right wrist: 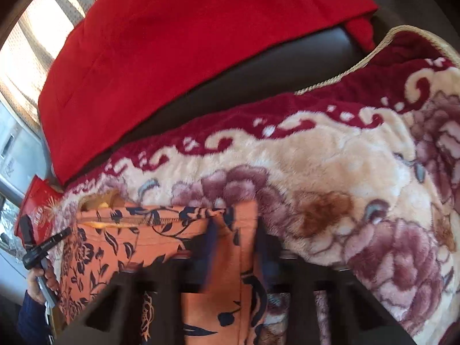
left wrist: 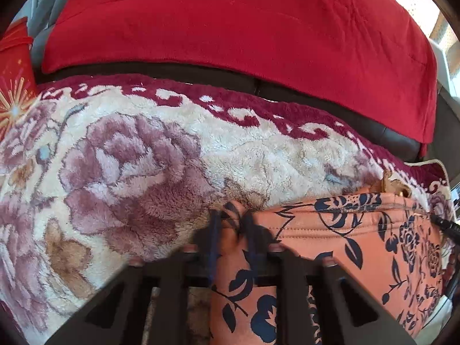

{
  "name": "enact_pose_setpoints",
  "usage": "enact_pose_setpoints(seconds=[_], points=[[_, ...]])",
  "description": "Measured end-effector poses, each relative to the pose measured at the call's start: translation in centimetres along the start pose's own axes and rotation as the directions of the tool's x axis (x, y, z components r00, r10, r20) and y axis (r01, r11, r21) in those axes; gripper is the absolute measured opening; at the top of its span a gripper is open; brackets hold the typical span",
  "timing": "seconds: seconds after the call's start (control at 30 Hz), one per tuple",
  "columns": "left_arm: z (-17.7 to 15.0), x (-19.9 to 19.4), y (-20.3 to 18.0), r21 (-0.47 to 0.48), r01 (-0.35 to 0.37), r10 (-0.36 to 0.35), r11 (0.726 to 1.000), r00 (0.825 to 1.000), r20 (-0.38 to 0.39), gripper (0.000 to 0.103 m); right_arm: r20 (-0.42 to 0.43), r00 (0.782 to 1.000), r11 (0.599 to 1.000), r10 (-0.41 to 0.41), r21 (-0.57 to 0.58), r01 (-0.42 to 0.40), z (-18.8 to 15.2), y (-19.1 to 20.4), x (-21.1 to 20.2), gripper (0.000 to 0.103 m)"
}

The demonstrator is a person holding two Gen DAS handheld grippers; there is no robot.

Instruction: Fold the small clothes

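Note:
An orange garment with a dark blue flower print (left wrist: 359, 238) lies on a plush floral blanket (left wrist: 138, 155); it also shows in the right wrist view (right wrist: 120, 247). My left gripper (left wrist: 231, 218) is shut on the garment's left corner, a fold of cloth pinched between the fingers. My right gripper (right wrist: 234, 224) is shut on the garment's right corner, cloth running down between its fingers. The garment's top edge with a zip stretches between the two grippers. A tan lining shows at its far edge (right wrist: 97, 201).
A red cloth (left wrist: 244, 28) drapes over the dark sofa back (right wrist: 258, 66) behind the blanket (right wrist: 330, 166). A red printed bag (left wrist: 14, 74) stands at the left end. The other hand and its gripper handle (right wrist: 43, 247) show at the left of the right wrist view.

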State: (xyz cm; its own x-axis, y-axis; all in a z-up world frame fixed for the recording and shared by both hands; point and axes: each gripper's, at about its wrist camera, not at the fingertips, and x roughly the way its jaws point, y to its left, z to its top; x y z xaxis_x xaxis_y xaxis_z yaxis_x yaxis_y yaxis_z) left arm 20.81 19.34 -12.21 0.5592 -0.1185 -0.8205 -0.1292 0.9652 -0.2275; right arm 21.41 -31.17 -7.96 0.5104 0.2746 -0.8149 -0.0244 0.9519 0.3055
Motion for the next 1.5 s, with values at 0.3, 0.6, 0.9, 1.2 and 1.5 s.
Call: enact_pose_setpoints(seconds=[0.3,0.6,0.9,1.2,1.5], points=[[0.8,-9.8,-0.7,0.010,-0.049,0.044,0.999,0.962,0.271,0.007,0.194,0.979,0.992,-0.065,-0.097,0.085,0.2,3.1,-7.3,0.007],[1.6,2.1,1.5,-0.005,-0.132,0.132,0.991,0.991,-0.016,0.007,-0.041,0.994,0.994,-0.100,0.050,0.102,-0.2,-1.3,3.2,0.007],[1.3,-1.6,0.6,0.005,-0.188,0.187,0.982,0.980,0.062,0.013,-0.037,0.993,0.992,-0.116,0.053,0.118,-0.9,-1.6,0.9,0.013],[-6.6,-11.8,-2.9,0.075,-0.118,0.100,0.990,0.972,0.211,0.020,0.105,0.984,0.989,0.147,-0.003,-0.147,-8.7,5.1,-9.0,0.016],[-13.5,-7.3,-2.7,0.113,-0.208,0.200,0.972,0.977,0.076,0.035,0.062,0.972,0.942,0.226,0.239,-0.234,-16.6,-0.6,-6.9,0.012]])
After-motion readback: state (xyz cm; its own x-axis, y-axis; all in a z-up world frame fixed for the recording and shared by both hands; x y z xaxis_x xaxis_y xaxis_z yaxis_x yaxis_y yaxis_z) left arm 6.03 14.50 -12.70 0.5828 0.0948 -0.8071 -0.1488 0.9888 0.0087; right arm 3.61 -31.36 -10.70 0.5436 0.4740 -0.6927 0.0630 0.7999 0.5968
